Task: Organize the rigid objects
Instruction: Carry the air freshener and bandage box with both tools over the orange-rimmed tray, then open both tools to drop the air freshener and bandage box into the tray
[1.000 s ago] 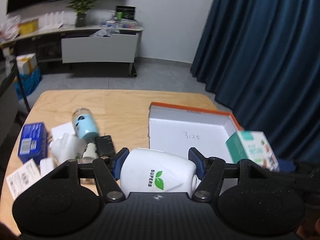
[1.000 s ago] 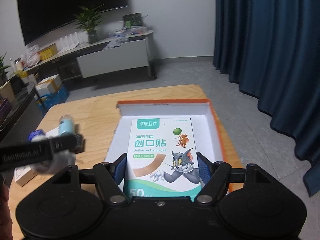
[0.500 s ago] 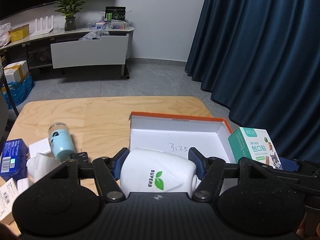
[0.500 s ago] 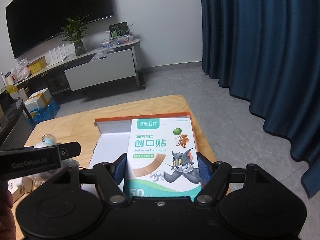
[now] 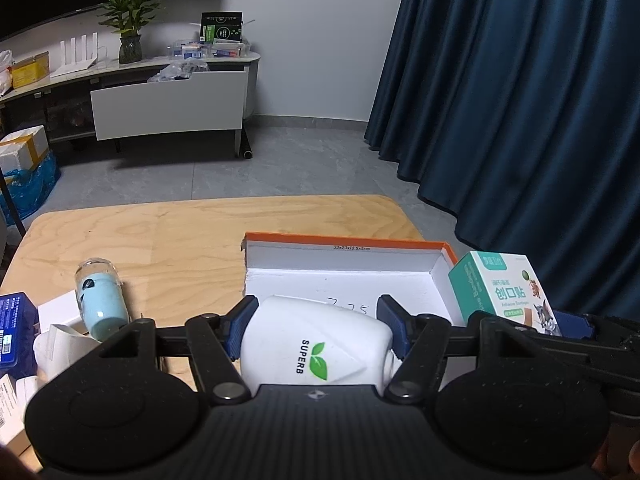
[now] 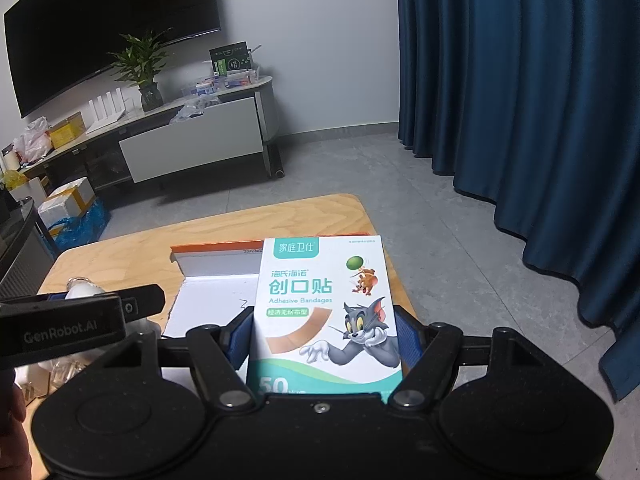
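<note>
My left gripper point(image 5: 316, 312) is shut on a white SUPERB bottle point(image 5: 316, 346), held at the near left edge of the open white box with orange rim point(image 5: 344, 268). My right gripper point(image 6: 324, 328) is shut on an adhesive bandage box point(image 6: 324, 304), held upright over the right side of the white box point(image 6: 208, 300). The bandage box also shows at the right in the left wrist view point(image 5: 500, 292). The left gripper's body crosses the right wrist view point(image 6: 72, 320).
On the wooden table point(image 5: 180, 232), left of the white box, lie a light blue bottle with a clear cap point(image 5: 100, 300), a blue box point(image 5: 16, 332), white cartons and crumpled paper point(image 5: 60, 344). A dark blue curtain point(image 5: 520, 120) hangs at the right.
Both grippers have drawn back and risen with their loads; the white box now sits farther off and lower in both views. The left gripper shifted right, so the clutter slid left.
</note>
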Motion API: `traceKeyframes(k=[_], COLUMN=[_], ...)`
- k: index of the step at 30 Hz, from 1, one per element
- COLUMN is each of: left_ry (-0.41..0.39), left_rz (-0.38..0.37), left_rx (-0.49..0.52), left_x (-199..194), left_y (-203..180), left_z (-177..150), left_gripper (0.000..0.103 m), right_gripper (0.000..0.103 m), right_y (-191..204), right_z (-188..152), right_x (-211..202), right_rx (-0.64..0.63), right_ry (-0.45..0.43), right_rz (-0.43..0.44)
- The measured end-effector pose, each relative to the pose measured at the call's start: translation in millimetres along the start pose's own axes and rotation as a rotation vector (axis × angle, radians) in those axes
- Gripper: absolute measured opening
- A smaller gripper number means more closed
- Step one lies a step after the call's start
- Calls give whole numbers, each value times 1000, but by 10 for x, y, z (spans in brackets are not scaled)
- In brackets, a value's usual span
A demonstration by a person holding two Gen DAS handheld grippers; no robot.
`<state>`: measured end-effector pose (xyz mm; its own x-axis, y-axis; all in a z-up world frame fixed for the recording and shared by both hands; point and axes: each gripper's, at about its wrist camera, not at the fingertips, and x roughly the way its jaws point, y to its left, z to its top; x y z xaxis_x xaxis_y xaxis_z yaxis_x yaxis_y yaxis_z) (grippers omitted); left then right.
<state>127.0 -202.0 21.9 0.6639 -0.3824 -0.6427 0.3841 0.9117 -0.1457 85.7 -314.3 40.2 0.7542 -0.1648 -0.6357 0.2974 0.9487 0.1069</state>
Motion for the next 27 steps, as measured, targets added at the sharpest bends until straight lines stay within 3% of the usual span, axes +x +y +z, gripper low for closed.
traceKeyframes(k=[18,27], left_ry=[48,59], left_rz=[2,-3], left_rx=[-8,-1], left_x=[337,534], left_y=[48,10], left_z=[34,85], left_gripper=[66,66], right_gripper=[84,88], right_y=[-2,-61], right_z=[64,169], right_x=[454,578], right_rx=[-5,-3], right_ry=[63,19], right_rz=[-18,-33])
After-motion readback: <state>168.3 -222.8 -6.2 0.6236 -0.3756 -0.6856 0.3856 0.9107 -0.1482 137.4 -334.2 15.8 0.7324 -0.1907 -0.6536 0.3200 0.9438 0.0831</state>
